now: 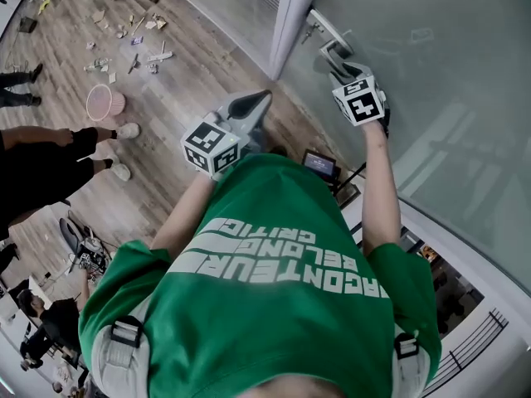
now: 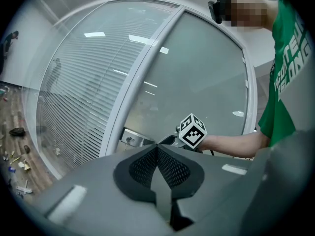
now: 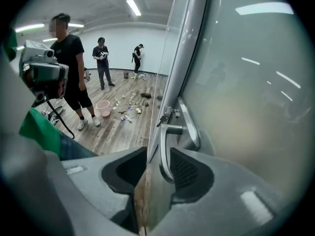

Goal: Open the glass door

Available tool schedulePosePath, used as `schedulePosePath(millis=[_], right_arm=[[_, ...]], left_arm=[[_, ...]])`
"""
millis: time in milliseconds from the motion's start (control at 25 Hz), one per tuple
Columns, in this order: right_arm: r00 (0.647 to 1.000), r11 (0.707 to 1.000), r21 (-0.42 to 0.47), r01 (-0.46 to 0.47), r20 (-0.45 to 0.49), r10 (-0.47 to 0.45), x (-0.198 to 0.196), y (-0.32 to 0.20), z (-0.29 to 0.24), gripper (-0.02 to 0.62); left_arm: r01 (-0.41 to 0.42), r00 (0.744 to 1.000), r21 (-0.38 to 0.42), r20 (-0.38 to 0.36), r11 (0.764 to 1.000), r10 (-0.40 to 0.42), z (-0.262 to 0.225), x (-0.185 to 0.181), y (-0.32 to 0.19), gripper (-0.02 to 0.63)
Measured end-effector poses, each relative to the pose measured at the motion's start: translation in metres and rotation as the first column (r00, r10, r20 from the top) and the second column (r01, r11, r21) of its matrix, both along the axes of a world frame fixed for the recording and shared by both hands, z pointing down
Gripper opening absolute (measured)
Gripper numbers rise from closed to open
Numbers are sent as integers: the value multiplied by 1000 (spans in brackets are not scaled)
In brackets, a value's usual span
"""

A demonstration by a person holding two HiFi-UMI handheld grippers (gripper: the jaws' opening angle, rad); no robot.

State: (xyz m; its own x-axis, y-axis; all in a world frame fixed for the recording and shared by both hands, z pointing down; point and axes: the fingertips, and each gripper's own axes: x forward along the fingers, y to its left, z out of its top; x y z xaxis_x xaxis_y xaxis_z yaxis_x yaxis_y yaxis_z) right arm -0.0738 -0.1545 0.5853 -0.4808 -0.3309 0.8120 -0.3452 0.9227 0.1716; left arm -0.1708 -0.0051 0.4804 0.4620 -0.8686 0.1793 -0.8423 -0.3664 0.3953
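The frosted glass door (image 1: 431,73) fills the right of the head view, beside its white frame post (image 1: 294,15). A metal lever handle (image 3: 163,144) juts from a plate near the door's edge. My right gripper (image 3: 157,152) is open, and the lever lies between its jaws, closer to the right pad, with a gap on the left. In the head view the right gripper (image 1: 336,56) sits at the handle (image 1: 325,30). My left gripper (image 2: 157,147) is shut on nothing and hovers away from the door (image 2: 197,87), by my chest (image 1: 249,106).
A glass panel with blinds (image 2: 74,97) stands left of the post. On the wood floor lie scattered litter (image 1: 137,44) and a pink basket (image 1: 105,102). A person in black (image 1: 50,156) stands close on the left; others stand farther back (image 3: 103,58).
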Motion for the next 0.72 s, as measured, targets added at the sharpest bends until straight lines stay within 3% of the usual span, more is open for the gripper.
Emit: schedulePosePath(millis=[280,560,720], right_arm=[[972,997,-67,26,-231,-41,1,-18,41,133],[944,987,-161,13,-323,-65,0,-21,62,132],[944,981,-190,43,-314,-102,-13,-18,71,132]], left_arm=[[29,1000,-5,-5,1000,-29,3,-20,-3,11],[57,998,-16,-15,998,-58,6,-34,-2,10],[65,998,-16,-23,998,-65,5,-38,1,11]])
